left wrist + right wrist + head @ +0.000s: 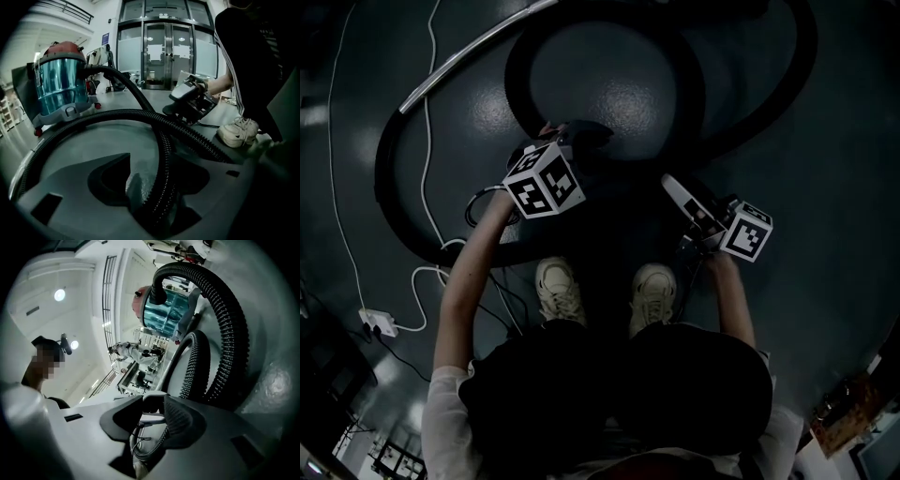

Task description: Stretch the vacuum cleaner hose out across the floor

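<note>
**Step in hand.** The black ribbed vacuum cleaner hose (516, 70) is not yet stretched. It lies on the glossy dark grey floor (619, 94) in overlapping loops on the far side of the person's white shoes (560, 291), and one wide loop swings out to the left. The left claw (152, 185) is clamped on a run of this hose, which passes straight between its pads. The right claw (153, 404) stands slightly apart with nothing of the hose between its pads, and it hangs to the right of the loops. I judge this to be an early stage: a hold has been taken, but the pull-out is not done.

**Next move.** The held run needs to be drawn away from the red-topped canister vacuum cleaner (61, 86) so that the loops open. Where the hose crosses over itself it may snag, and the free claw could lift one strand clear. The silver metal wand tube (469, 52) lies at the far left, and the white power strip (377, 323) with its cable lies at the near left. Both are close to the outer loop and could be dragged. The vacuum cleaner may also roll if the pull is sharp.

**Containers.** The vacuum cleaner's translucent blue-green drum is closed under its red top. I cannot tell what is inside it.
</note>
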A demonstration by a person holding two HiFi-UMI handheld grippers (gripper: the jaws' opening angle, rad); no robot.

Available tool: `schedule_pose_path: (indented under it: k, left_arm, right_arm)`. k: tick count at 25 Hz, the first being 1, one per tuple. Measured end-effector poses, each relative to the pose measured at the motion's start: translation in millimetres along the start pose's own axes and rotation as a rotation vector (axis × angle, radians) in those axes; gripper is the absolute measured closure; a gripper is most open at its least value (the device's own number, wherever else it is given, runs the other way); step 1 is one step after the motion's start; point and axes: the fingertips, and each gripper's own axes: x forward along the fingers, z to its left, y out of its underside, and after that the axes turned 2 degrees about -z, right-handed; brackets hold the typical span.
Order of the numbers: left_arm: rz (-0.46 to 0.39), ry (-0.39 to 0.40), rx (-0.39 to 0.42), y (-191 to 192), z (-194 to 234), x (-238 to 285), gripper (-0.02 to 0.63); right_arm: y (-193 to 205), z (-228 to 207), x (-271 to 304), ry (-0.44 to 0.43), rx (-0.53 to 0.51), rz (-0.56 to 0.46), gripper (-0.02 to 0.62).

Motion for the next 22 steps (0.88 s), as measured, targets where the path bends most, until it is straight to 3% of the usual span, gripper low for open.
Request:
schedule_pose_path:
  k: [6,13,18,22]
  left_arm:
    - [-0.007,-0.006,0.006,1,0,0,0.345]
    - [-0.025,-0.022,0.027,1,-1,-1,0.345]
    - [-0.027,-0.020,0.030,-3,-2,-1,0.345]
    - [-0.038,-0.030,0.043,-2,-1,-1,0.345]
  right_arm:
    - [10,-2,-23,0.082,-0.045,-0.043,0.414]
    - [71,-29,-7,0.163,0.144,0.045,0.414]
    - [76,-32,23,0.136,0.198,0.093,0.414]
    - [89,-29,49,0.070,0.167,0.220,0.416]
